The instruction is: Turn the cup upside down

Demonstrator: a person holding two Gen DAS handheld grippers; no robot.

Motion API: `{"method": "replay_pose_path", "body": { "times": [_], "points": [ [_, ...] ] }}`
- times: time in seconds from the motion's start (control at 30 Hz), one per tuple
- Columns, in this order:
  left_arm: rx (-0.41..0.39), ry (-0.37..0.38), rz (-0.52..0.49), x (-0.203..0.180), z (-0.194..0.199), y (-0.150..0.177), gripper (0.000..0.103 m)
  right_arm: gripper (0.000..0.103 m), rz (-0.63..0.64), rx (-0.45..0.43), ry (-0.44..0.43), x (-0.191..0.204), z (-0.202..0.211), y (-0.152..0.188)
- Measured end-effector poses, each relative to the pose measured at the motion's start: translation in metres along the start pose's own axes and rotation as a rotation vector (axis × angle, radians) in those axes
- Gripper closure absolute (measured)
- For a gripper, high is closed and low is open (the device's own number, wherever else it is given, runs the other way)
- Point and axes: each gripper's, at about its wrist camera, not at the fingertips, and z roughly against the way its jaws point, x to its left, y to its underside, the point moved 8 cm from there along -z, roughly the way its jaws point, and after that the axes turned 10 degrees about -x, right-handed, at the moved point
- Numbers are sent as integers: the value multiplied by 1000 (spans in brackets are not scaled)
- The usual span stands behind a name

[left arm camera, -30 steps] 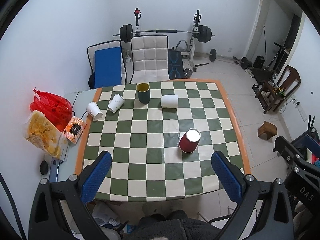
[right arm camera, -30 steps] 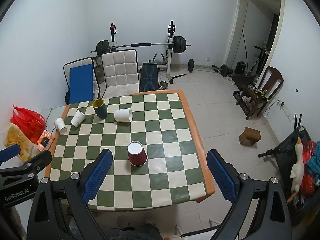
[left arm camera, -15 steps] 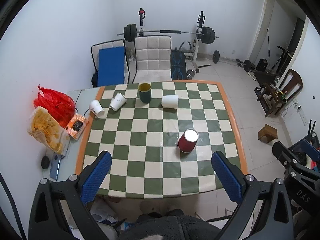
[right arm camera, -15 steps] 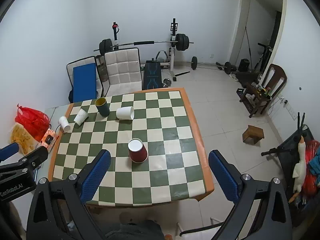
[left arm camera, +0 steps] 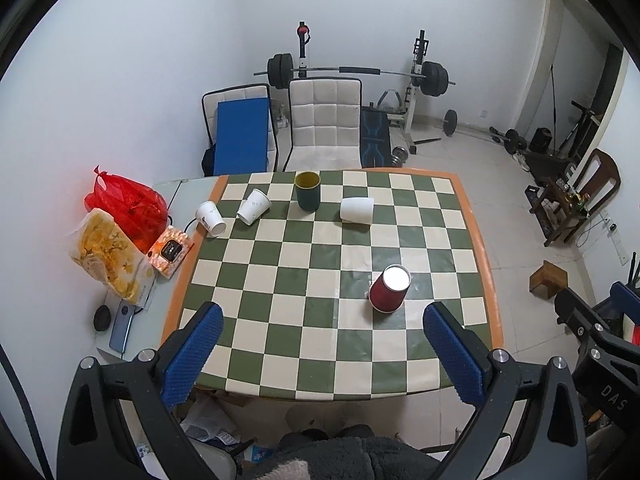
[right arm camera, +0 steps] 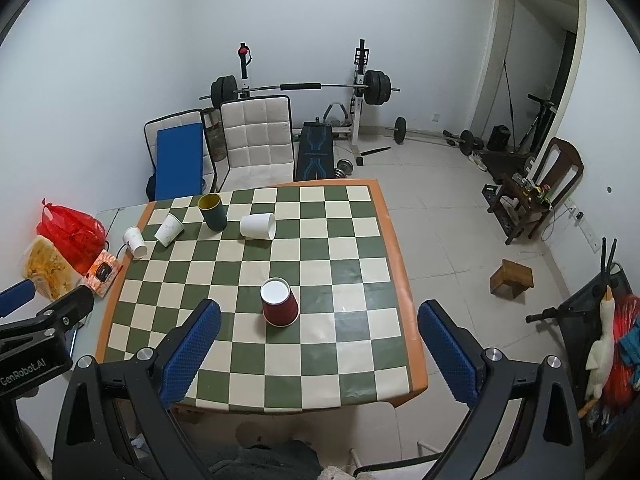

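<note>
A red paper cup (left arm camera: 389, 294) stands upside down on the checkered table (left arm camera: 280, 296), right of centre; it also shows in the right wrist view (right arm camera: 279, 302). A dark green cup (left arm camera: 307, 191) stands upright at the far edge. A white cup (left arm camera: 357, 210) lies on its side next to it. Two more white cups (left arm camera: 253, 206) lie tilted at the far left. My left gripper (left arm camera: 322, 354) is open and empty, high above the near table edge. My right gripper (right arm camera: 318, 356) is open and empty too, well back from the red cup.
A red bag (left arm camera: 128, 206), a snack bag (left arm camera: 106, 252) and a phone (left arm camera: 122, 326) lie on the side table at left. Two chairs (left arm camera: 324, 124) and a barbell rack (left arm camera: 360, 76) stand behind the table. A small wooden stool (left arm camera: 548, 282) is on the floor at right.
Both grippers have risen and pulled back from the table, so the table looks smaller and farther. The cups have not moved.
</note>
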Motion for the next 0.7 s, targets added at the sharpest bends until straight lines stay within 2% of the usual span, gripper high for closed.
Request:
{"method": "replay_pose_path", "body": {
  "times": [0.7],
  "points": [
    [15,-13,-3,0,0,4,0,2,10,9,-29,-2,-3,4]
  ]
}}
